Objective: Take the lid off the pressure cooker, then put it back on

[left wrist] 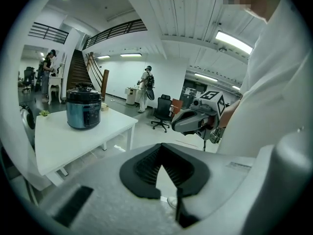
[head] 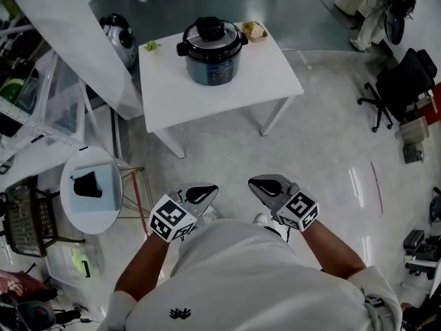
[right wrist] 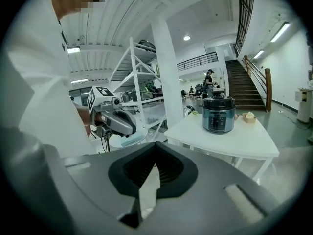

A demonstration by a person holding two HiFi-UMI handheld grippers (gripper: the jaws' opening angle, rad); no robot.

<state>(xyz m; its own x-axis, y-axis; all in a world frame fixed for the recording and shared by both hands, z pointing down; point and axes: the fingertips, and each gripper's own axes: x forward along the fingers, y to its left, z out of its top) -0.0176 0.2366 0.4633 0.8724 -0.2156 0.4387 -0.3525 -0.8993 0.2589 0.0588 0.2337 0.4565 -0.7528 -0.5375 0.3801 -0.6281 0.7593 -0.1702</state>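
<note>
I have the left tool (head: 205, 192) with its jaws closed down narrow, tips meeting and nothing between them. The right tool (head: 260, 183) reads the same: jaws together at the tips, nothing gripped. The two tools sit side by side, apart from each other and close in front of my white shirt (head: 241, 274). They are over bare floor (head: 324, 164), and both point ahead toward the bench (head: 272, 81). Each tool carries its marker cube at the rear, next to the hand.

The pressure cooker (head: 212, 54) stands upright on the bench, well ahead of both tools and roughly on the line between them, touching neither. In the left gripper view it lies ahead and to the left of the jaws. In the right gripper view it lies ahead and to the right. Its black lid (head: 210, 32) is seated on the pot, knob uppermost, with a handle out to either side.

Beyond the cooker, toward the far right corner of the bench, is a small tray (head: 254, 30) with pale contents that I cannot identify. Toward the far left corner lies a small green item (head: 151, 45).

To the left of the left tool, near it, stands a round white side table (head: 96, 223) carrying a dark object (head: 87, 185). Well off to the right of the right tool, past the bench, is a black office chair (head: 403, 81).
</note>
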